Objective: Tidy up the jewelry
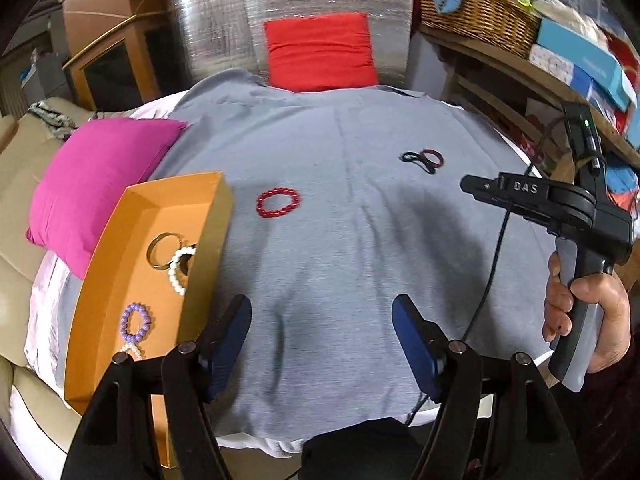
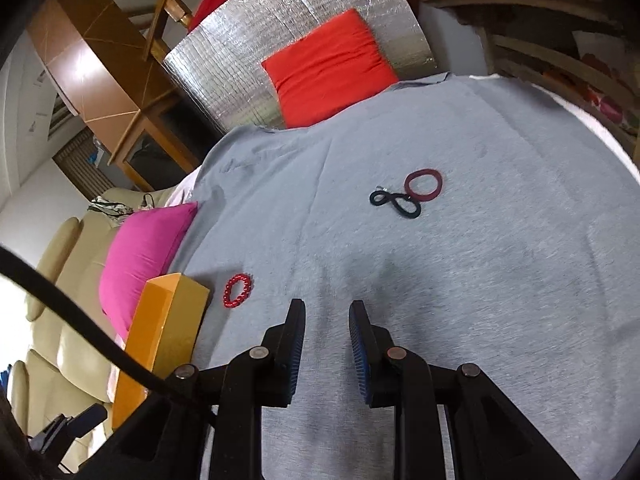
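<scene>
1. The left hand-held gripper [image 1: 322,344] is held with its jaws wide apart and empty, above the grey cloth [image 1: 340,280] beside the orange box [image 1: 208,236].
2. The right hand-held gripper [image 2: 327,354] is seen with its jaws only slightly apart and nothing between them; it is gripped by the right hand [image 1: 588,320].
3. A gold ring [image 1: 162,250], a white pearl bracelet [image 1: 178,268] and a purple bead bracelet [image 1: 136,324] are already lodged in the box.
4. The red bead bracelet [image 1: 278,203] is left on the cloth just beside the box; the maroon hair tie [image 2: 424,185] and the black hair tie [image 2: 396,202], touching each other, are left well apart from it.
5. Both ties could be dragged up together, since they lie in contact.
6. The red beads could be rolled away or the soft cloth pinched if the jaws are closed too low.
7. The light box could be knocked or tipped by a careless approach along its near wall.
</scene>
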Tool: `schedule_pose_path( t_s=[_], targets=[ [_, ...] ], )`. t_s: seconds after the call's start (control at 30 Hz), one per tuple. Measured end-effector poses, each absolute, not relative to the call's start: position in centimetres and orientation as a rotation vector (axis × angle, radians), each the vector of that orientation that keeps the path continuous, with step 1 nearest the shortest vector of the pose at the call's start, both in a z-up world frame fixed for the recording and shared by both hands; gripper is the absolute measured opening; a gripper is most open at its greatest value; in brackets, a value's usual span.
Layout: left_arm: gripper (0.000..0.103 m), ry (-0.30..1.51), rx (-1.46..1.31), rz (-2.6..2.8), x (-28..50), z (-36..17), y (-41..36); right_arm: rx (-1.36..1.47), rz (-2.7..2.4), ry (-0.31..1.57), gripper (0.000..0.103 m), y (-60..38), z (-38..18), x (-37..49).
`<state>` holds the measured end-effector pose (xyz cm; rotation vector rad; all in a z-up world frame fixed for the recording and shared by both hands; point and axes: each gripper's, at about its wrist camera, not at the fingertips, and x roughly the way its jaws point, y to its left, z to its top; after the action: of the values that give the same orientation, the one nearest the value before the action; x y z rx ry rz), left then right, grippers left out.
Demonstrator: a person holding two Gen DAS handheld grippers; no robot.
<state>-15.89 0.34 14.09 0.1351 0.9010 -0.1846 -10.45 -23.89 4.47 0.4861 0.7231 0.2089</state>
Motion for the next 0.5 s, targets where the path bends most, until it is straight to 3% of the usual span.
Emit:
schedule_pose_path(
  t_s=[0.5],
  targets=[
    [0.074, 0.902, 0.228, -0.212, -16.4, 14.1, -4.7, 0.526, 0.205, 0.669, 0.025, -25.9, 5.7, -11.7]
  ],
)
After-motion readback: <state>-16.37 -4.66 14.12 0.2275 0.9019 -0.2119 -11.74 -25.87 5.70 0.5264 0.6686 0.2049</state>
